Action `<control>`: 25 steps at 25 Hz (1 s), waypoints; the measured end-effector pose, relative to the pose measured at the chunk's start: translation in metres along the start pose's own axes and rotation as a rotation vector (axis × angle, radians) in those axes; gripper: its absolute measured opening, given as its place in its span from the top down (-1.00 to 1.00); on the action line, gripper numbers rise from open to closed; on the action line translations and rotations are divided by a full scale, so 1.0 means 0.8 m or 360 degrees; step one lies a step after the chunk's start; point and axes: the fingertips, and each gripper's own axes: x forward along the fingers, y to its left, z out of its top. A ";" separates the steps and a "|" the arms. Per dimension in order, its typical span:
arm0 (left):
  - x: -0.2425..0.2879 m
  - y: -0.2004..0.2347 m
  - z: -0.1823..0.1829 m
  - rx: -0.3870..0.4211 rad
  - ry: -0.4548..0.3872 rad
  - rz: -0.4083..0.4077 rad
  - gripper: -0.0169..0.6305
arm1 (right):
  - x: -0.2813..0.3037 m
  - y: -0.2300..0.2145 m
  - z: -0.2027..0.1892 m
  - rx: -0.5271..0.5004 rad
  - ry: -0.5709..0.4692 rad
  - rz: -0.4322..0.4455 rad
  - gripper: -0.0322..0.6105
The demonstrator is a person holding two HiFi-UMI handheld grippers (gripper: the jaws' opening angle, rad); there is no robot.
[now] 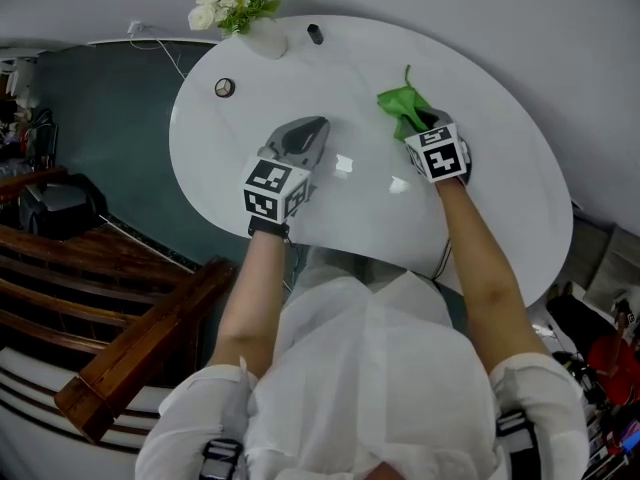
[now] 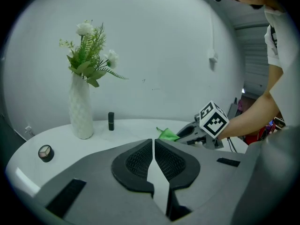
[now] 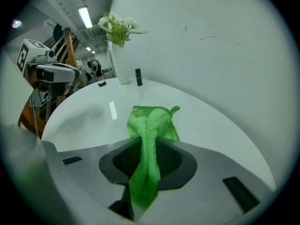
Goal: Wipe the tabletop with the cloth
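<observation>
While looking down in the head view: right gripper [image 1: 425, 125] over the far right part of the white desk [image 1: 500, 208], green cloth [image 1: 400, 103] bunched at its tip. Left gripper [image 1: 315, 128] near the desk's middle, apart from the cloth. In the left gripper view: fingers [image 2: 136, 161] pressed together on nothing; white flower vase [image 2: 81, 111] and small black cylinder [image 2: 111, 121] by the far edge. In the right gripper view: fingers [image 3: 176, 163] pinching a fold of the cloth, the rest lying on the desk ahead.
</observation>
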 end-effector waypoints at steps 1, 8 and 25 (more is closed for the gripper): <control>0.002 0.009 0.001 -0.0004 0.0002 -0.0006 0.86 | 0.006 -0.008 0.008 -0.0001 0.0010 -0.0011 0.66; 0.006 0.065 0.007 -0.0028 0.0007 -0.0045 0.86 | 0.049 -0.057 0.073 -0.0061 0.0043 -0.0043 0.66; -0.056 0.079 -0.046 -0.0049 0.0082 -0.0079 0.86 | 0.037 0.119 0.063 -0.0453 -0.0100 0.0264 0.66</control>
